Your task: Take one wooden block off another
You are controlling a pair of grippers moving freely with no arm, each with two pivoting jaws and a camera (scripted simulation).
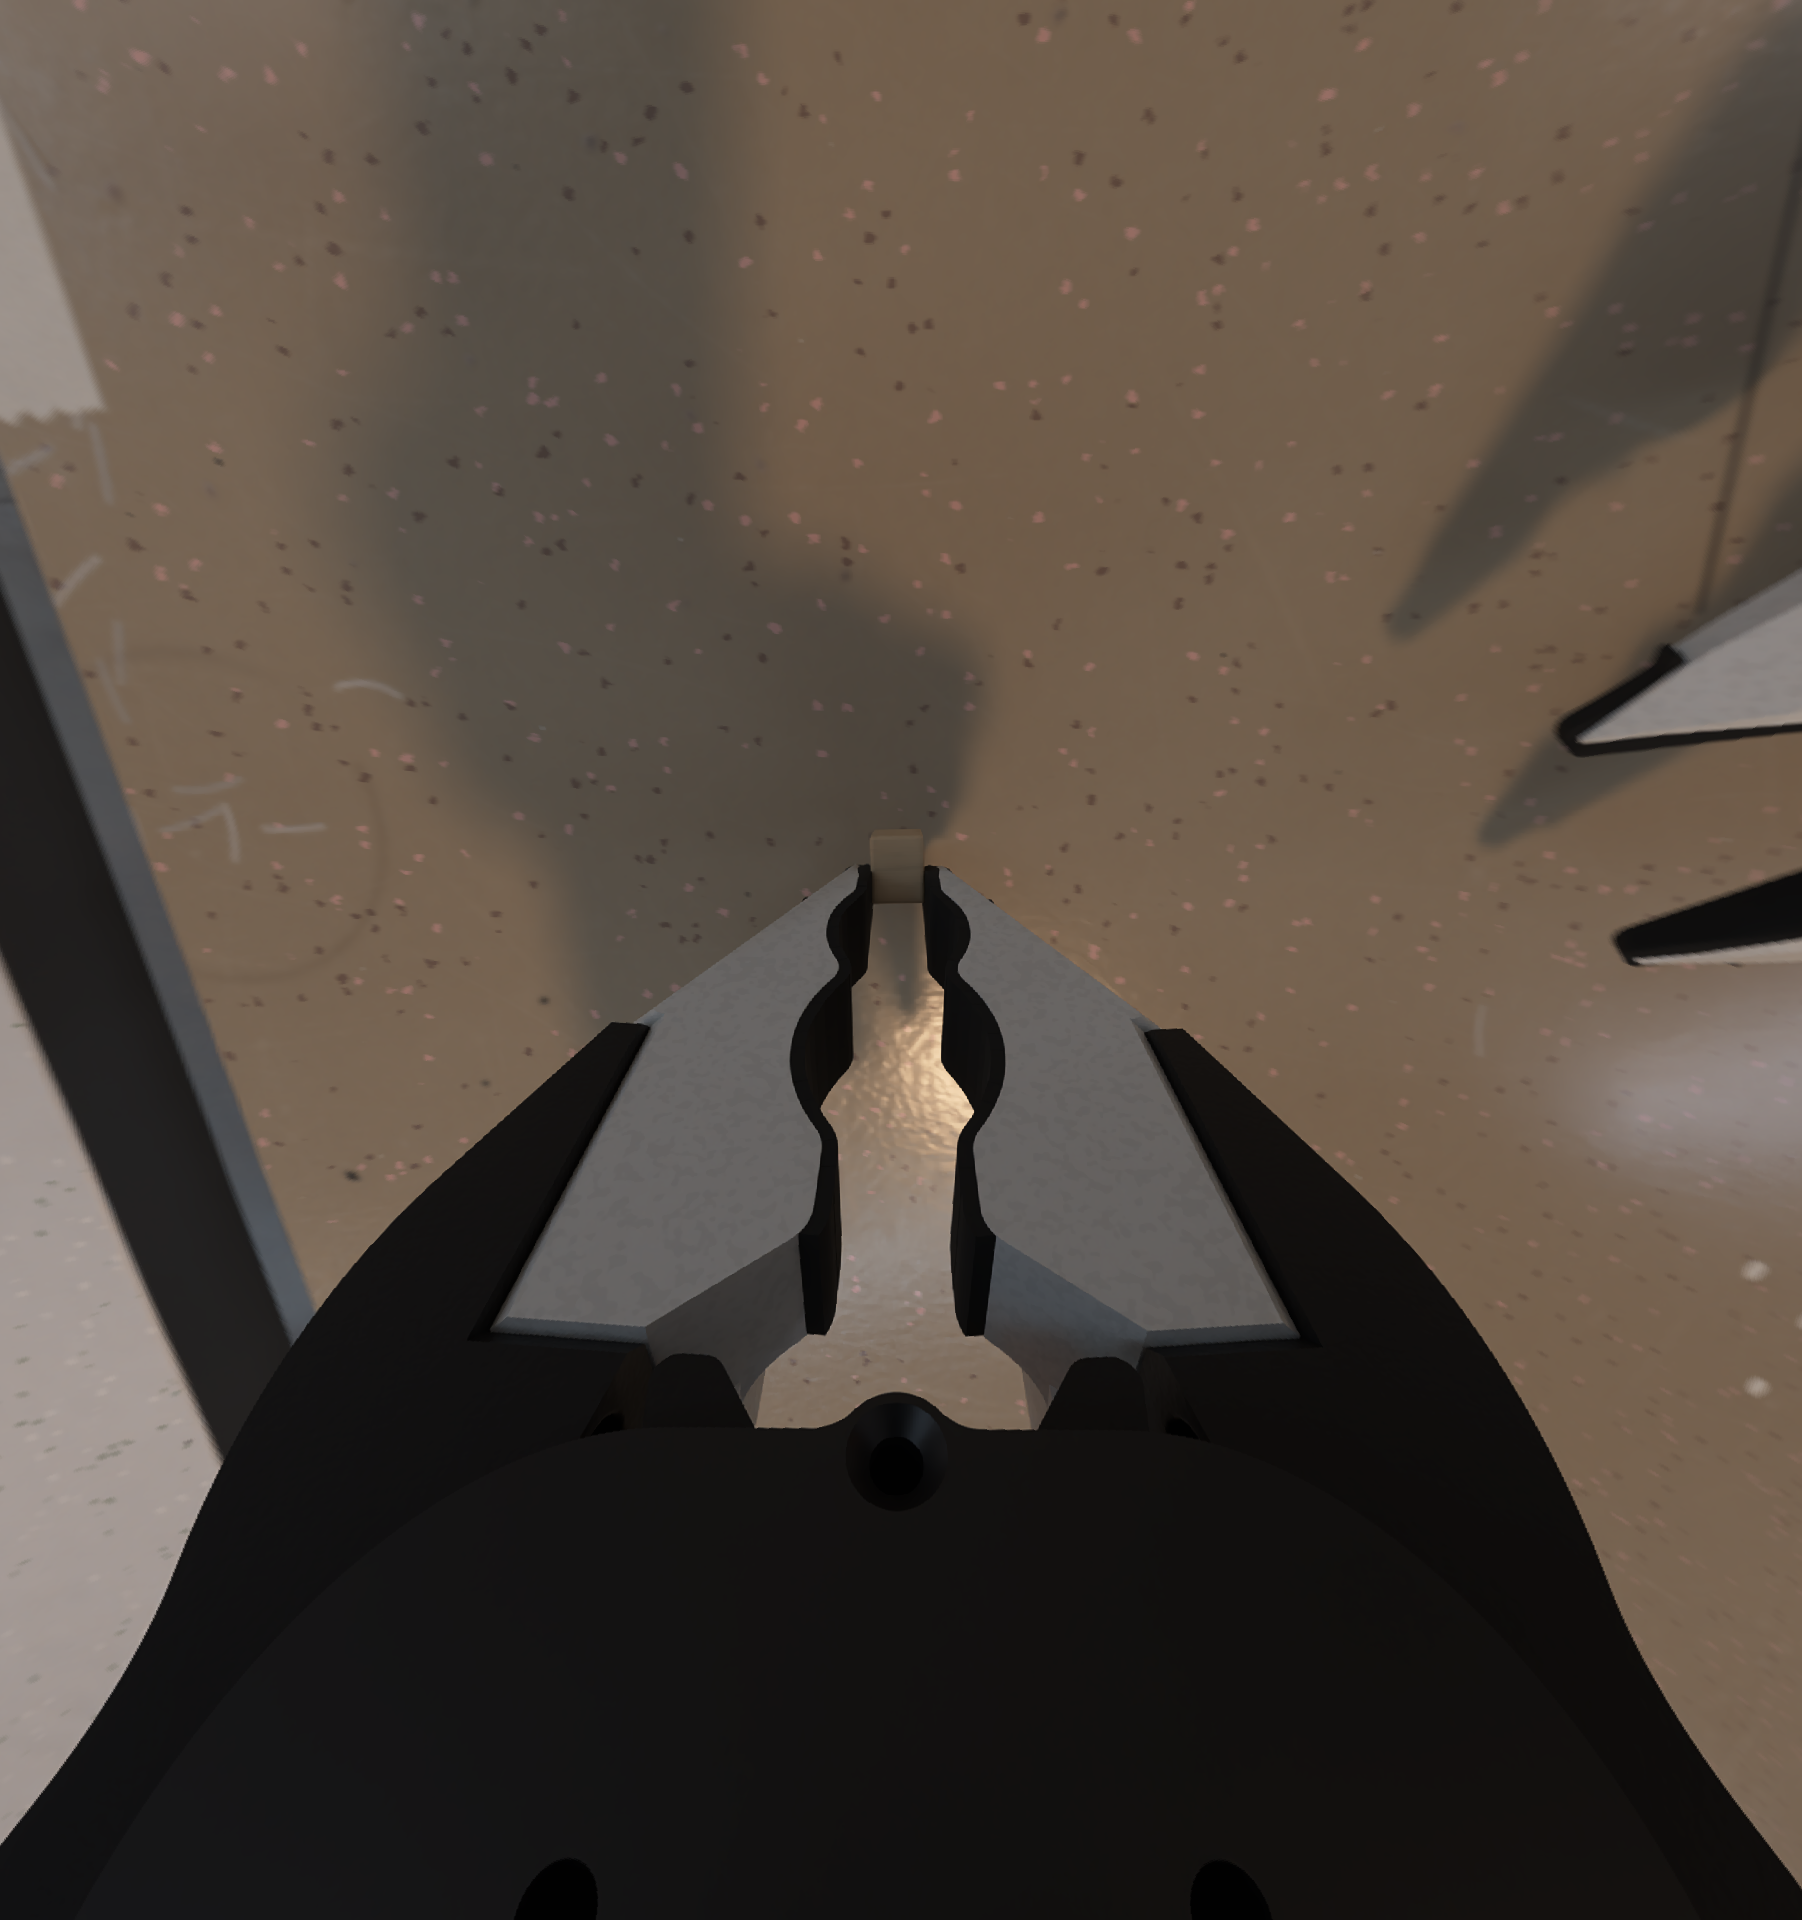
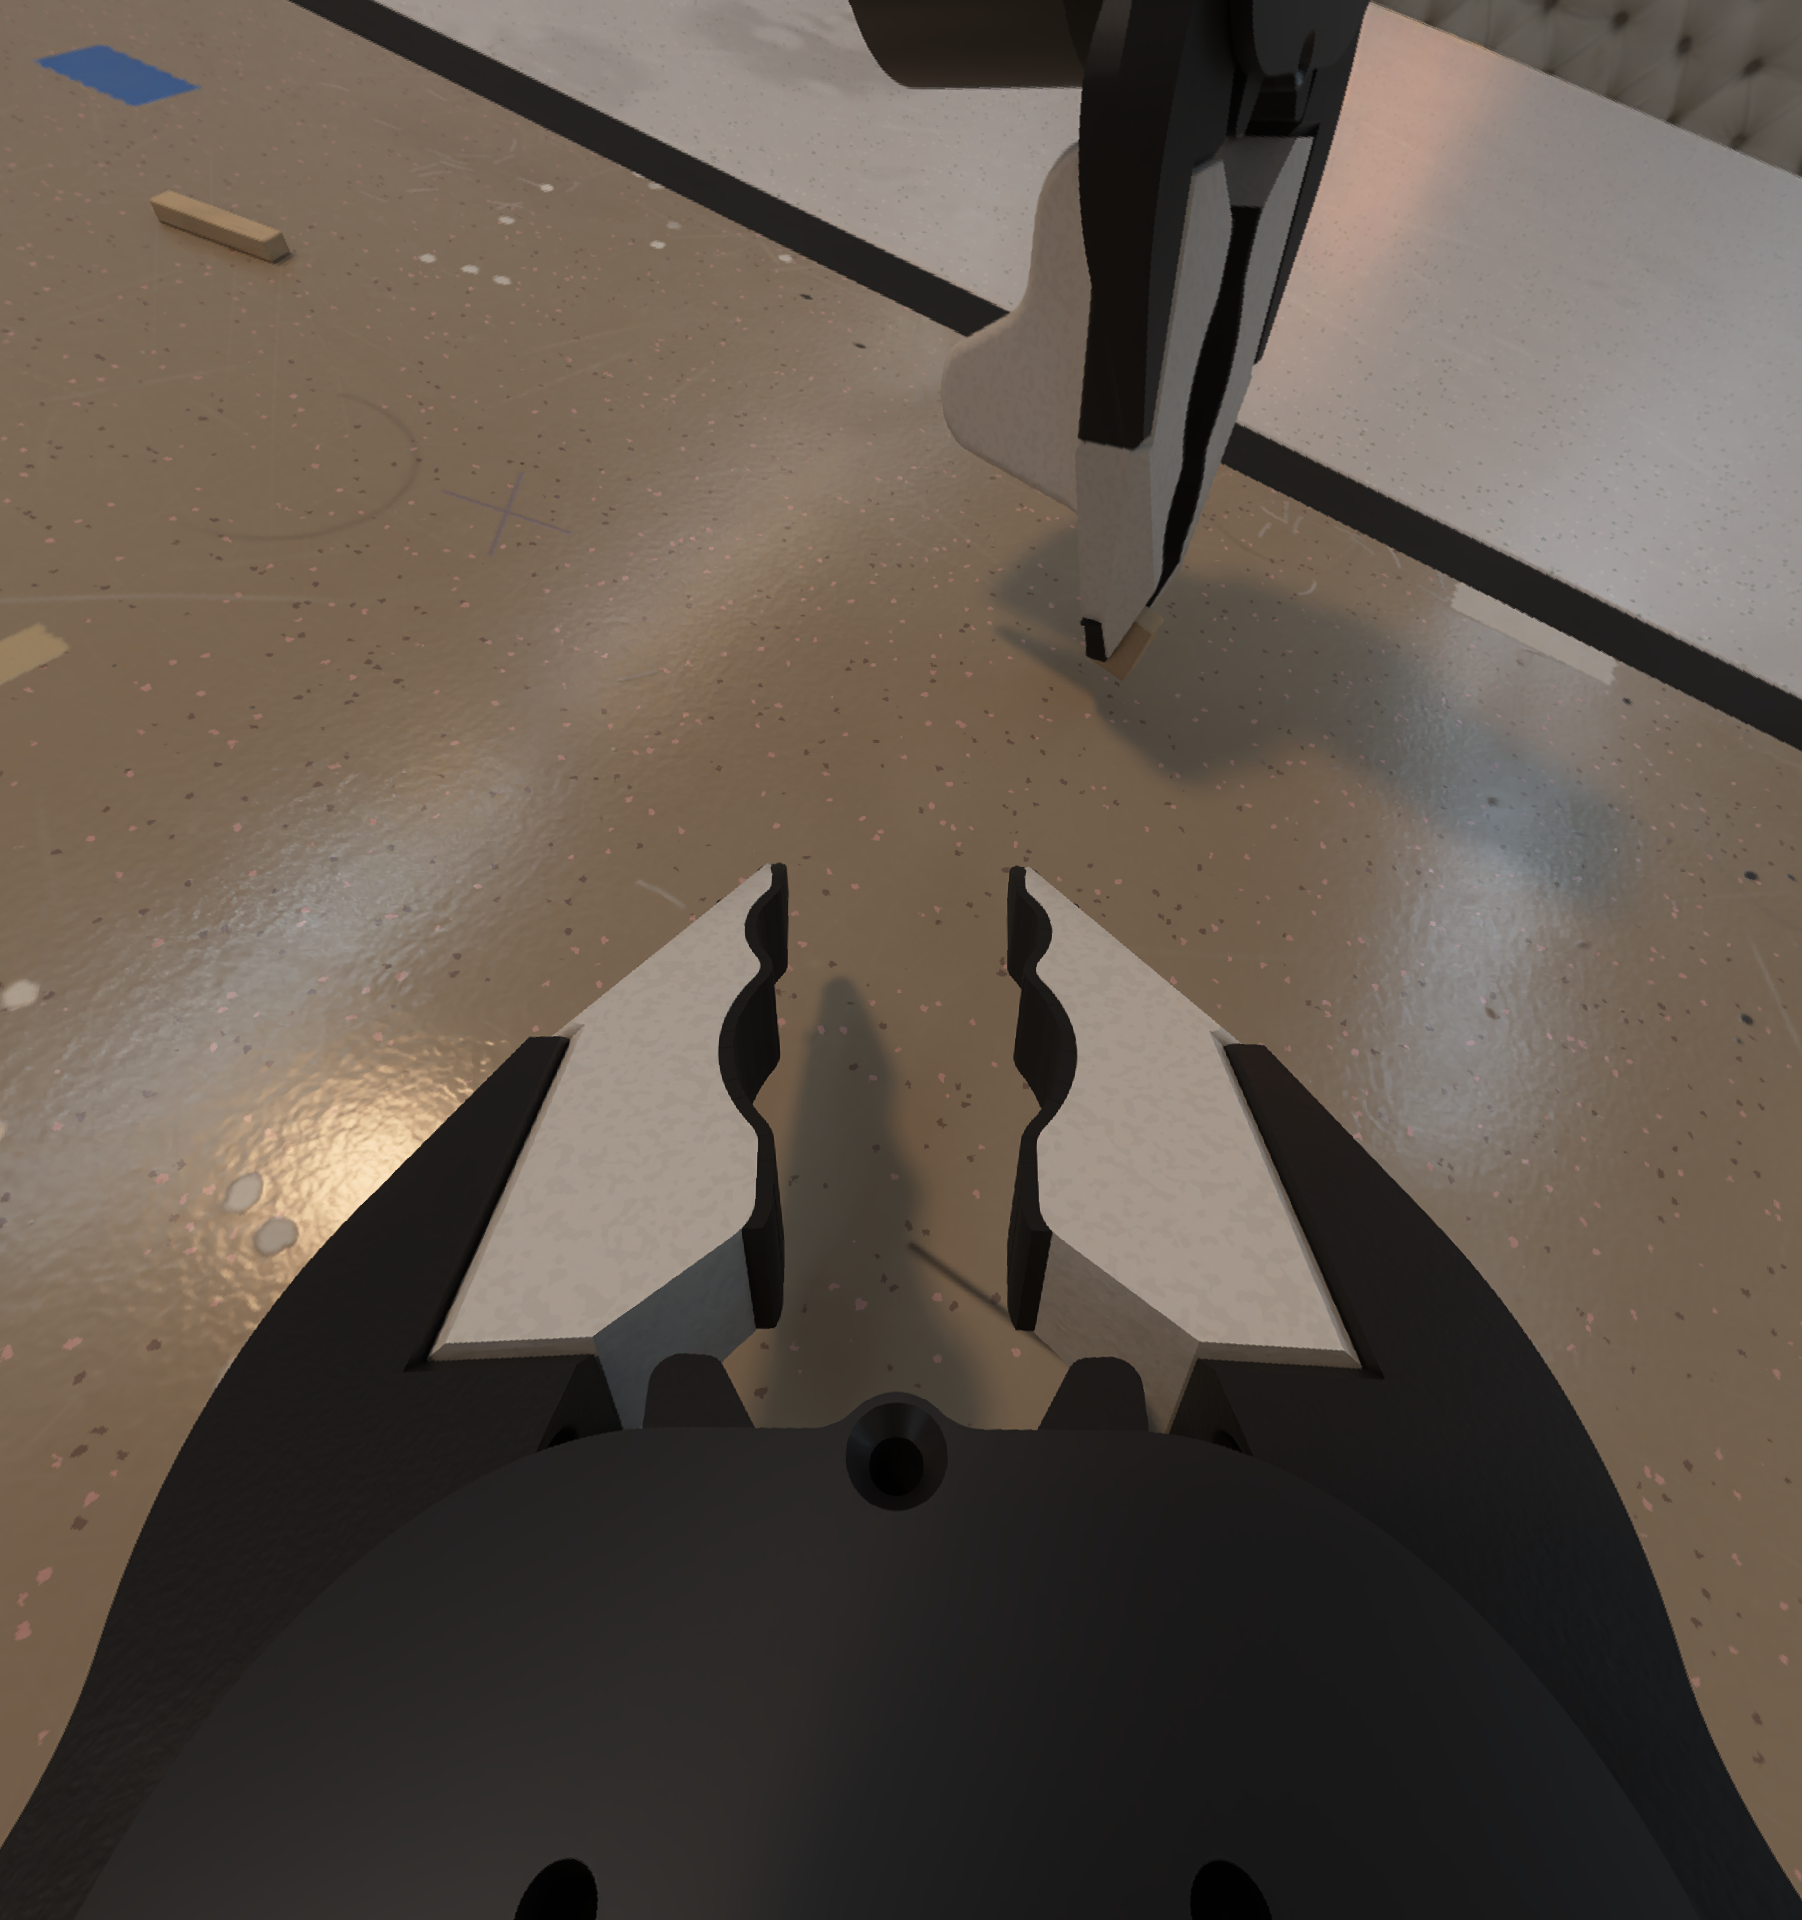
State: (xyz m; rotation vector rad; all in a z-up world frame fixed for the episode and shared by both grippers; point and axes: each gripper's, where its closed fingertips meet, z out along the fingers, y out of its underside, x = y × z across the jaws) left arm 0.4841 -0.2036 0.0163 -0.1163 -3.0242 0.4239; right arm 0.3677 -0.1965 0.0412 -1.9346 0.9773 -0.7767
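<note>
Left claw [image 1: 897,883] pinches wooden block [image 1: 897,860]

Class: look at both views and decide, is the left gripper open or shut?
Shut on a wooden block. The left gripper has its jaws pinching the pale block at the tips, confirmed in the right wrist view.

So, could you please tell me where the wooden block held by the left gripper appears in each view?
Left wrist view: wooden block just above centre, pinched between the left gripper tips.
Right wrist view: same block upper right, at the tips of the downward-pointing left gripper.
Shared landmark: the black stripe across the floor.
</note>
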